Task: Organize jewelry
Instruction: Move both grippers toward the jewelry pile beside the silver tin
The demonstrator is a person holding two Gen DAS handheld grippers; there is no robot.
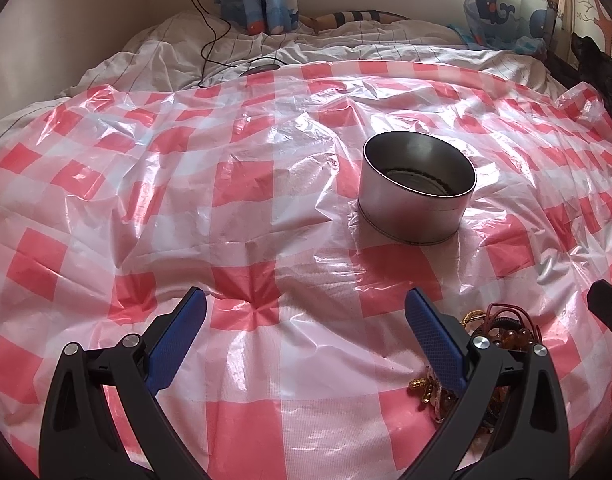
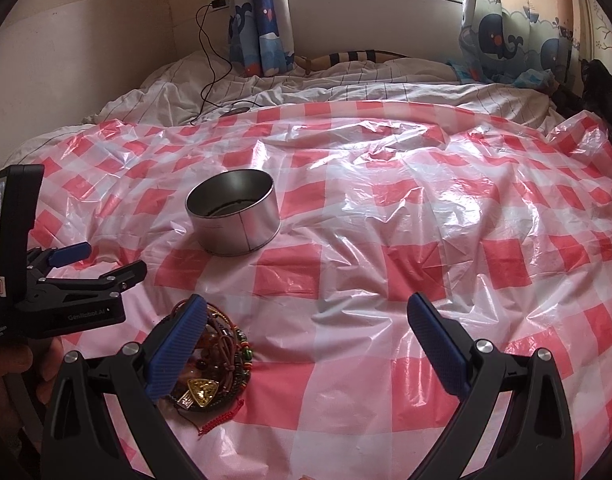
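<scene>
Nearest, a pile of jewelry (image 2: 216, 356) lies heaped on the checked plastic sheet (image 2: 385, 240), a red cord trailing toward the near edge. The right gripper (image 2: 306, 320) and left gripper (image 1: 306, 312) hover spread wide, empty. Beyond them, a round tin (image 2: 236, 216) stands upright, mouth up.

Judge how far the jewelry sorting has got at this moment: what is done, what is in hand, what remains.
Done: nothing visible; the round metal tin stands open with no jewelry seen inside. In hand: nothing; the left gripper and right gripper are both open, jaws wide. Left: the whole jewelry pile of bead bracelets, cords and a gold pendant lies on the checked plastic sheet, beside the right gripper's left finger.
</scene>
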